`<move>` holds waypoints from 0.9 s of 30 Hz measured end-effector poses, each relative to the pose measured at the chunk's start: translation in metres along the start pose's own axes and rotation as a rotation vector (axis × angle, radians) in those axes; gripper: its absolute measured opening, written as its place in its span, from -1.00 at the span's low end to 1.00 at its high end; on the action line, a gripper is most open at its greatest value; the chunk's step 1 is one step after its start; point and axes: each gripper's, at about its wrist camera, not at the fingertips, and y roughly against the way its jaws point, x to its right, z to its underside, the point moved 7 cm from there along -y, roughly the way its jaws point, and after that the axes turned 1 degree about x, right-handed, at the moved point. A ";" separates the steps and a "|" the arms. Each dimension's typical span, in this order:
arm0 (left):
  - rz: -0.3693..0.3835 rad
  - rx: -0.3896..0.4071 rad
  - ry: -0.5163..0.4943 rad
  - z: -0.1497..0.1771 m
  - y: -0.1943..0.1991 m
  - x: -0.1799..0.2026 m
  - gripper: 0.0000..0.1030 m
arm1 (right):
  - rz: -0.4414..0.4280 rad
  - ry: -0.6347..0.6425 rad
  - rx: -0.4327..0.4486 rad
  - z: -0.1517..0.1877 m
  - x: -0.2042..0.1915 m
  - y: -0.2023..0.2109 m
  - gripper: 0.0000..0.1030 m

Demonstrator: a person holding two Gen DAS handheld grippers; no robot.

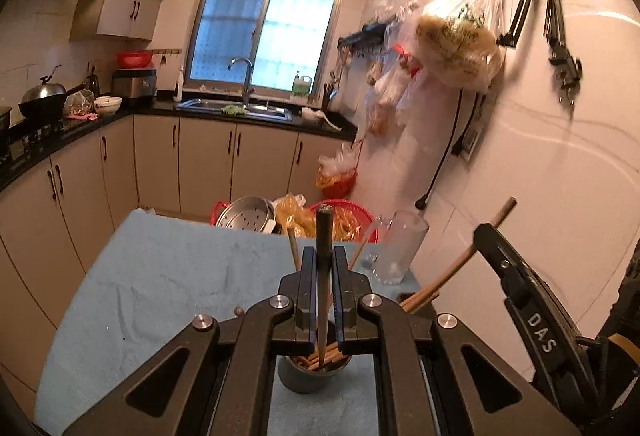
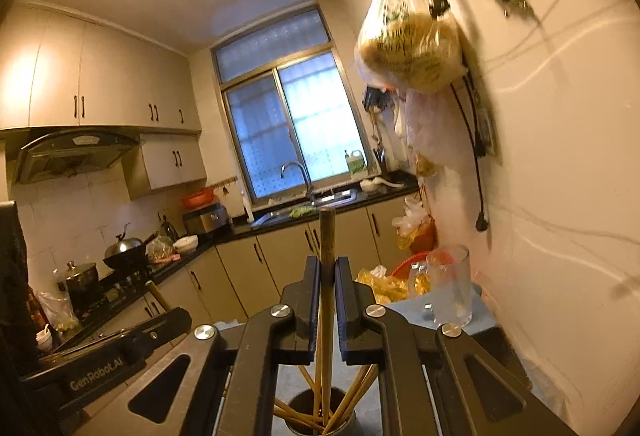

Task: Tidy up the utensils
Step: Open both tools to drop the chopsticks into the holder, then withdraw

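Note:
My left gripper point(image 1: 324, 256) is shut on a dark chopstick point(image 1: 323, 232) that stands upright, its lower end in a grey holder cup point(image 1: 312, 376) full of several wooden chopsticks. My right gripper point(image 2: 327, 264) is shut on a light wooden chopstick point(image 2: 327, 236), upright over the same kind of dark holder cup point(image 2: 320, 418) with several chopsticks splayed inside. The right gripper also shows in the left wrist view point(image 1: 520, 296) at the right. The left gripper shows in the right wrist view point(image 2: 120, 348) at the lower left.
The cup stands on a table with a pale blue cloth point(image 1: 160, 276). A clear glass mug point(image 1: 400, 248) stands at the cloth's far right, next to the wall. Red baskets and a steel steamer point(image 1: 248, 214) lie behind the table. Plastic bags point(image 1: 460, 44) hang on the right wall.

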 end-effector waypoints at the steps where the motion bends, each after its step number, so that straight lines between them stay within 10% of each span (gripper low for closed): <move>1: -0.001 -0.010 -0.004 0.004 -0.003 0.000 -0.85 | 0.004 0.003 -0.011 0.006 0.000 -0.004 -0.83; 21: -0.029 -0.132 0.008 0.040 -0.013 -0.015 -0.82 | -0.041 -0.087 -0.246 0.067 0.016 -0.035 -0.76; 27: -0.034 -0.090 0.005 0.047 0.029 -0.022 -0.10 | -0.058 -0.171 -0.232 0.054 0.027 0.000 -0.50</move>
